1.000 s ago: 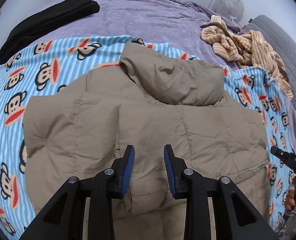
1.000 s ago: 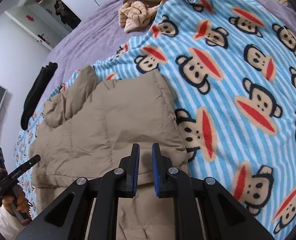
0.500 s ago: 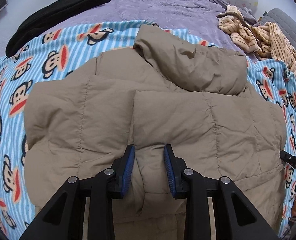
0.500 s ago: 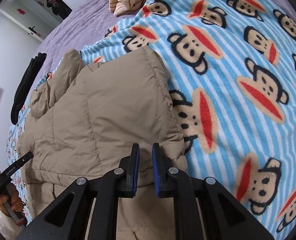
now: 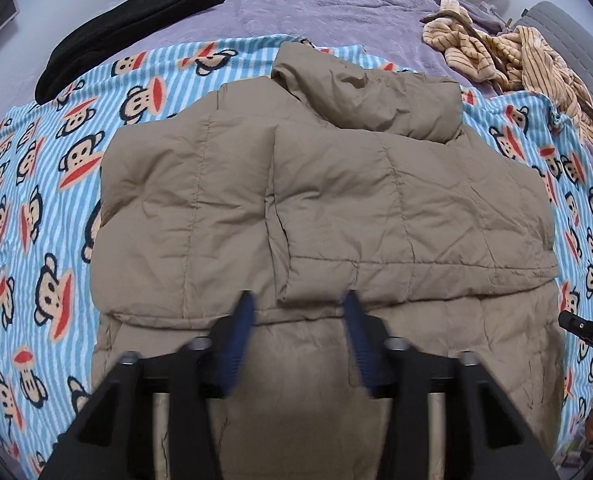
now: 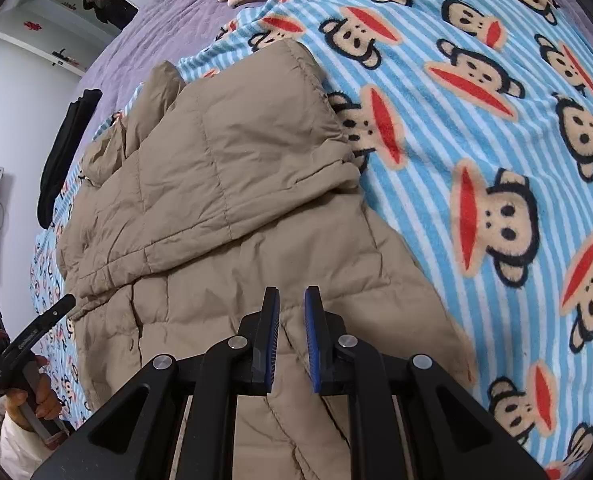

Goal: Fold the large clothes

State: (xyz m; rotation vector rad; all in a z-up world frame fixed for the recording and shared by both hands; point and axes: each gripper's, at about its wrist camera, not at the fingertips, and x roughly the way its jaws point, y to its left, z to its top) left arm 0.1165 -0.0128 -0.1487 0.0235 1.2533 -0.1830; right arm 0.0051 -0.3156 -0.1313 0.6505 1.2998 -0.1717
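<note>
Spread over a purple bedcover (image 5: 296,4) is a blue-and-white striped fleece blanket printed with cartoon monkey faces (image 5: 36,184), and on it a tan quilted puffer jacket with a hood (image 5: 336,184) is laid out. Both sleeves are folded inward across the body, meeting near the middle, and the hood lies flat at the far end. A folded black garment (image 5: 128,28) is seen on the bedcover beyond the blanket's far left corner, and a crumpled cream striped garment (image 5: 508,56) at the far right.

The left gripper (image 5: 299,300) is held above the jacket's lower middle, near the cuffs of the folded sleeves; its blue-padded fingers (image 5: 245,316) are set wide apart and appear blurred, with nothing between them. The right gripper (image 6: 292,300) is positioned over the jacket's lower right part, close to its edge. Its fingers (image 6: 273,320) are separated by a narrow gap, and no cloth is pinched between them.
</note>
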